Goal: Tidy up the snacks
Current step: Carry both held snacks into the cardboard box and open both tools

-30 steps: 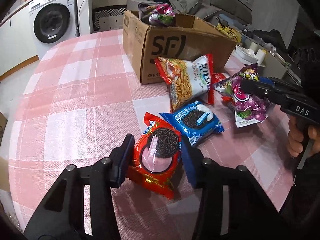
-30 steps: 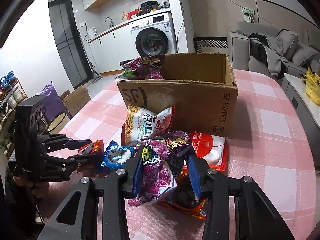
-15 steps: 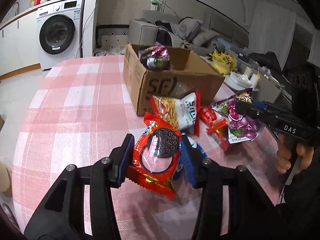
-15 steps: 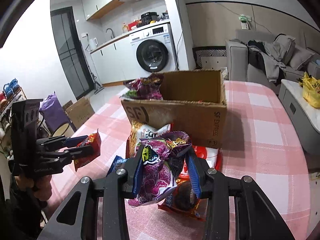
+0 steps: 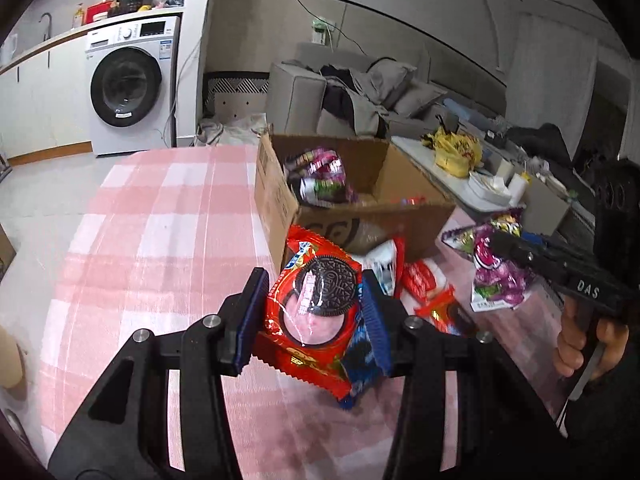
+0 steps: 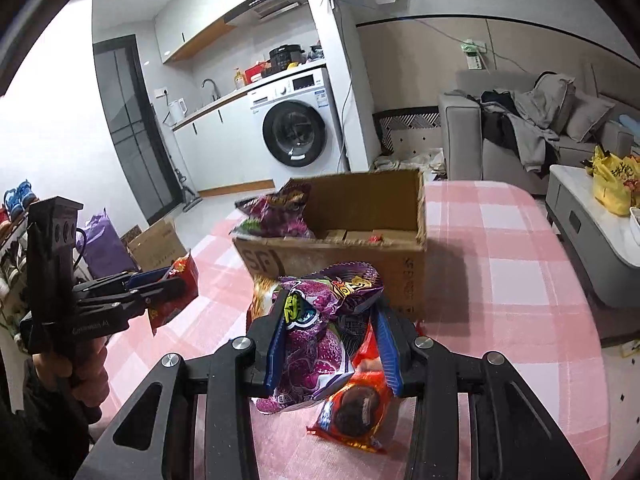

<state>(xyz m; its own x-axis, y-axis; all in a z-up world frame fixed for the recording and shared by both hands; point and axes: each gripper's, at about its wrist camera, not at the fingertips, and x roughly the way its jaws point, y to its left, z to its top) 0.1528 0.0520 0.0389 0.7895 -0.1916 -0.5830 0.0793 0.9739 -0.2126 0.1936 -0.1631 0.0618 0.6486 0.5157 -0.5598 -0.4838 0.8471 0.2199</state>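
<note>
1. The left gripper (image 5: 314, 316) is clamped on a red Oreo pack (image 5: 316, 312), its blue pads pressing both side edges. A second ago that pack lay on the table (image 5: 160, 216); now it hangs clear of the cloth, with a blue pack (image 5: 362, 350) showing behind it. Whether the blue one is also gripped, I cannot tell.
2. The right gripper (image 6: 330, 344) is shut on a purple bag (image 6: 312, 344), which has likewise risen from the pile and is now carried above it.
3. Both views have climbed and tipped toward the box (image 6: 352, 240), so its open top shows far more than before. My reading: two pickups are done and both snacks are on their way to the box, with release over the opening the likely next step.
4. Inside the box, a purple-and-green bag (image 5: 322, 178) leans in the near-left corner, poking above the rim. A small red item lies on the floor of the box; the rest of the floor looks bare cardboard.
5. On the table in front of the box remain a noodle bag (image 5: 384, 264), a red-and-white pack (image 5: 424, 280) and another Oreo pack (image 6: 354, 408).
</note>
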